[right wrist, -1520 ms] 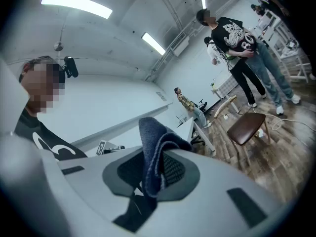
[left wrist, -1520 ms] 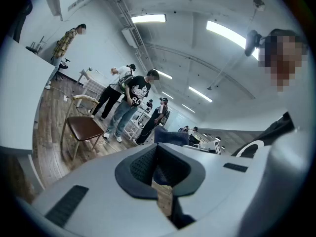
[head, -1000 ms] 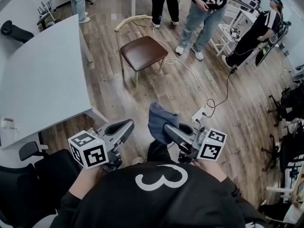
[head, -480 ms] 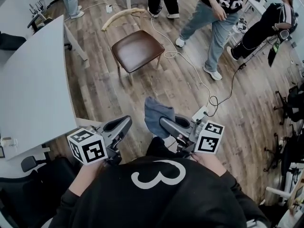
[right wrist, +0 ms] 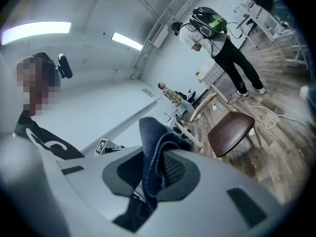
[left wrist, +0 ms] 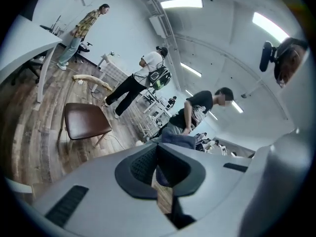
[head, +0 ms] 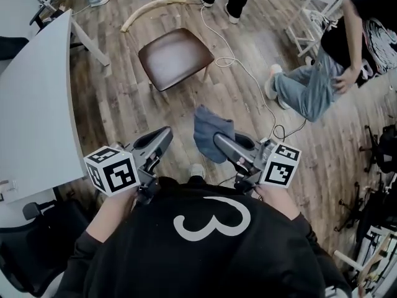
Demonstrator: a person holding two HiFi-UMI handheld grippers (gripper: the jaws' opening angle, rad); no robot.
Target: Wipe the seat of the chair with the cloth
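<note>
The chair, with a brown seat (head: 175,58) and a curved pale wooden backrest (head: 152,8), stands on the wood floor ahead of me and some way from both grippers. My right gripper (head: 218,140) is shut on a dark blue cloth (head: 211,132), which bunches up above its jaws. In the right gripper view the cloth (right wrist: 154,144) hangs through the right gripper (right wrist: 159,163), with the chair seat (right wrist: 231,132) beyond. My left gripper (head: 165,133) is shut with nothing in it. From the left gripper (left wrist: 157,151) the chair (left wrist: 86,121) shows at the left.
A grey table (head: 34,92) runs along the left. A white cable (head: 248,73) crosses the floor from the chair to a power strip (head: 263,144). A person (head: 322,82) bends low at the right, other legs stand behind the chair, and a black office chair (head: 37,234) is at lower left.
The chair has come closer and sits nearer the middle of the view. The person at the right has bent down and moved right. Both grippers keep their hold and pose.
</note>
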